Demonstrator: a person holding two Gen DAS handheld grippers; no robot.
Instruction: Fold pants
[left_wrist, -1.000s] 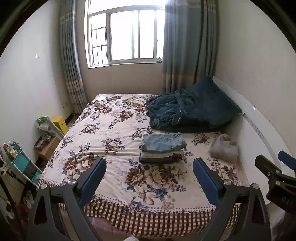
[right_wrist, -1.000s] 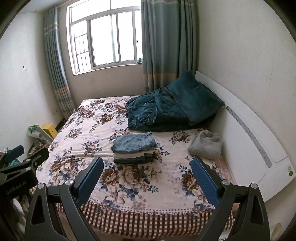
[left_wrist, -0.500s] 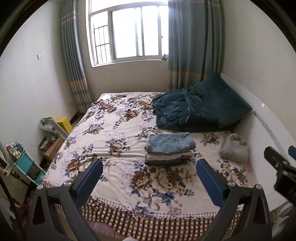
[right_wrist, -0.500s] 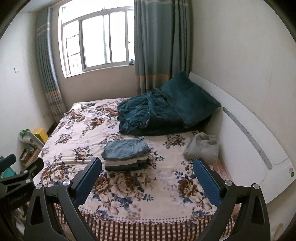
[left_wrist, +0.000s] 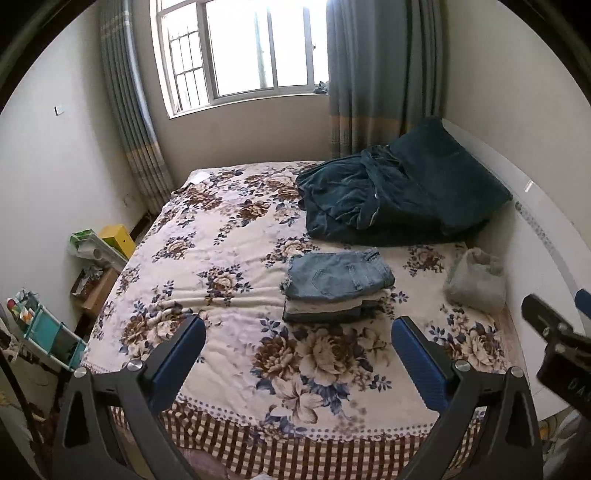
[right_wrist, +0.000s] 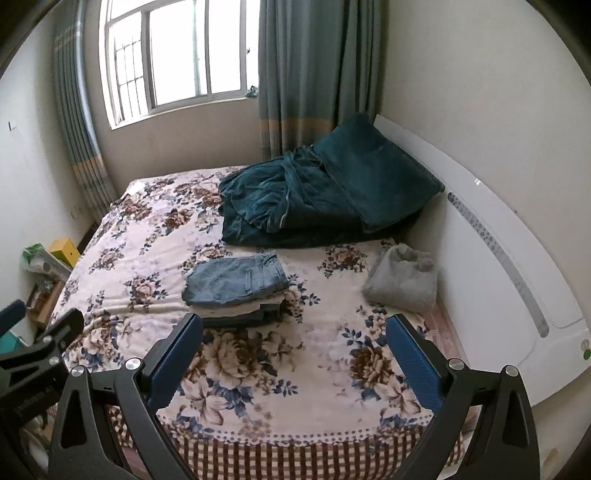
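Note:
A stack of folded pants (left_wrist: 338, 290), blue jeans on top, lies on the floral bedspread (left_wrist: 221, 266) near the middle of the bed; it also shows in the right wrist view (right_wrist: 236, 291). My left gripper (left_wrist: 299, 332) is open and empty, held at the foot of the bed, well short of the stack. My right gripper (right_wrist: 294, 330) is open and empty at the same distance. Each gripper shows at the edge of the other's view.
A dark teal blanket and pillow (left_wrist: 399, 199) are piled at the head end by the white headboard (right_wrist: 509, 266). A grey fuzzy bundle (right_wrist: 404, 282) lies right of the stack. Boxes and a shelf (left_wrist: 92, 266) stand on the floor at left. A window is behind.
Both grippers have drifted a little, shifting the view of the bed slightly. The stack has not moved and both grippers stay open.

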